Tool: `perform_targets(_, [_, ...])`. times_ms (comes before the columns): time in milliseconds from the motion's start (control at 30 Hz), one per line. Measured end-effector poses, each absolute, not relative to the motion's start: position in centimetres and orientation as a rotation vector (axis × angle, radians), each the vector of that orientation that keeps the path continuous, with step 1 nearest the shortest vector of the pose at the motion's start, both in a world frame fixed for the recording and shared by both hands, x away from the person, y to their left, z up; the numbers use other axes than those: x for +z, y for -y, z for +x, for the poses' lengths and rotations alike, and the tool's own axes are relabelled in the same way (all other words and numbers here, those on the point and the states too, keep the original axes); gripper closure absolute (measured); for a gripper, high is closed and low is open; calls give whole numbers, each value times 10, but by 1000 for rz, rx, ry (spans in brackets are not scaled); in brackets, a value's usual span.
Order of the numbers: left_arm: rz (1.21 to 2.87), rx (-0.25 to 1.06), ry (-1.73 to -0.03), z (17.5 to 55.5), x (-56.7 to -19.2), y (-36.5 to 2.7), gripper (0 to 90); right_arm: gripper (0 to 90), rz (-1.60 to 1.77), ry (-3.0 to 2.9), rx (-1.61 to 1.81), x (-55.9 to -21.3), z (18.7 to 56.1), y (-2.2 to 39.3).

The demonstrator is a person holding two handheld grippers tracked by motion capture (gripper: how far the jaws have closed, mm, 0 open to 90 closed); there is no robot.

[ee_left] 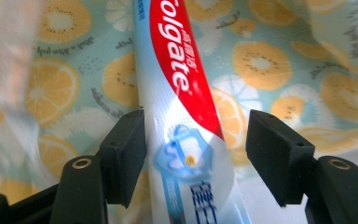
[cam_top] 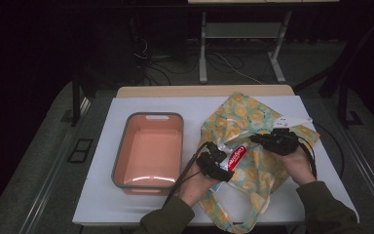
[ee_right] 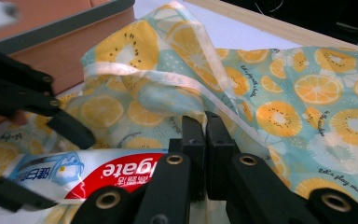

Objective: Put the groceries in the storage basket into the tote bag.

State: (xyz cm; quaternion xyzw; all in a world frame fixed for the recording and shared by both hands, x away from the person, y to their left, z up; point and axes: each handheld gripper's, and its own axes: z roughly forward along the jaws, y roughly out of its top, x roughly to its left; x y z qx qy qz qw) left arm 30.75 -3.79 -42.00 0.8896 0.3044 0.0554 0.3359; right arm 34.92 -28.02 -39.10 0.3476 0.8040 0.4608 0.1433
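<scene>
One toothpaste tube (cam_top: pixel 237 157) lies on one fabric bag printed with orange slices (cam_top: pixel 253 122); one pink bin with a grey rim (cam_top: pixel 149 149) sits beside the bag; one white mat (cam_top: pixel 102 195) covers one table (cam_top: pixel 204 91); two black grippers, a left gripper (cam_top: pixel 224 166) and a right gripper (cam_top: pixel 260 139), are held by two hands

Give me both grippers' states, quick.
Left gripper: open, jaws either side of the Colgate toothpaste tube.
Right gripper: shut on the citrus-print fabric bag.
</scene>
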Motion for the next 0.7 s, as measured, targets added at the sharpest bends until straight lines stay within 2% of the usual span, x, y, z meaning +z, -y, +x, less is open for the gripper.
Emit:
perform_targets(433, [2336,203,-818,274,-427,20,339,881,999,-2325,1322,-392,349,279])
perform_targets(600, [2379,209,-856,272,-440,23,262,881,995,-2328,1316,-392,348,278])
perform_targets(700, [2369,193,-895,275,-438,21,336,881,994,-2327,1318,-392,349,279])
